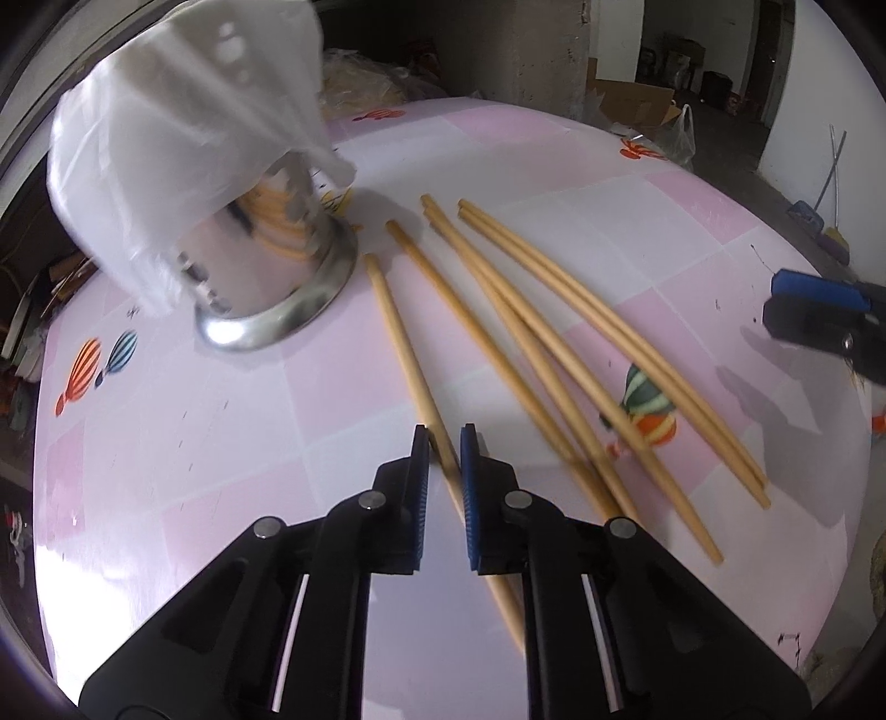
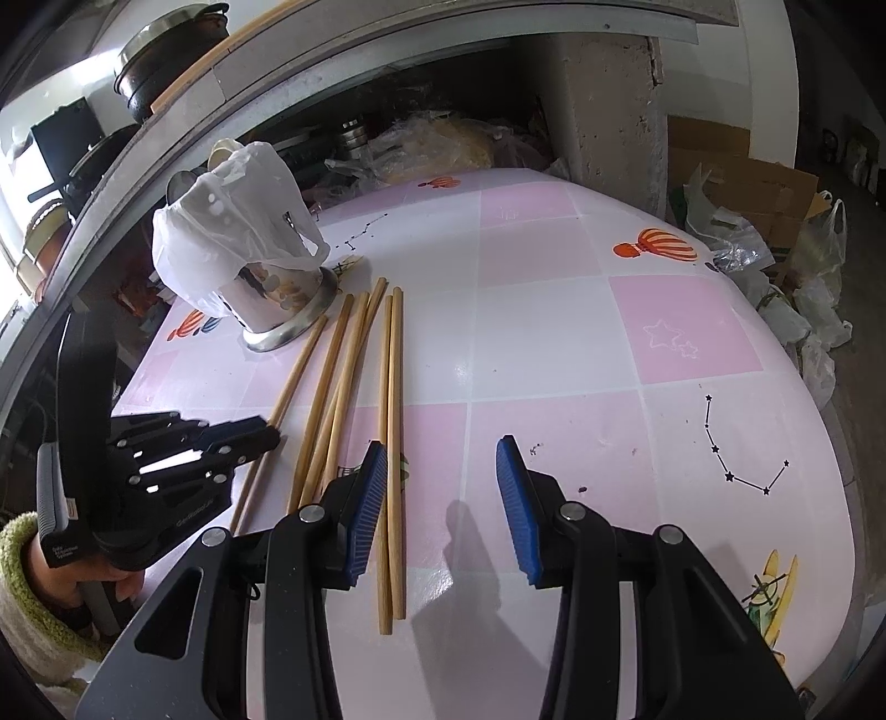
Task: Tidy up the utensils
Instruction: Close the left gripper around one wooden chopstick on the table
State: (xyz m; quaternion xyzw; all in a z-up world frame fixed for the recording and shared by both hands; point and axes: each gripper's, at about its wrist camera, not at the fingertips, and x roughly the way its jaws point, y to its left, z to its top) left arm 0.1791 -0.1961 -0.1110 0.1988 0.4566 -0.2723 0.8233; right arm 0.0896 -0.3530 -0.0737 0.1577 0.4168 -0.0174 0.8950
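Left gripper [image 1: 444, 443] fingers clamp one chopstick [image 1: 412, 343], end hidden.

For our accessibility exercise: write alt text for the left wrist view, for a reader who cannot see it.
The left gripper has closed around one wooden chopstick lying on a pink checked table. Five more chopsticks lie loose to its right, and a shiny metal holder draped with a white plastic bag stands behind.

A table [image 2: 554, 332] with a pink-and-white checked cloth stands before a grey counter [image 2: 387, 50] holding pots [image 2: 166, 55], with cardboard boxes [image 2: 742, 177] and plastic bags [image 2: 814, 310] on the dim floor beyond.
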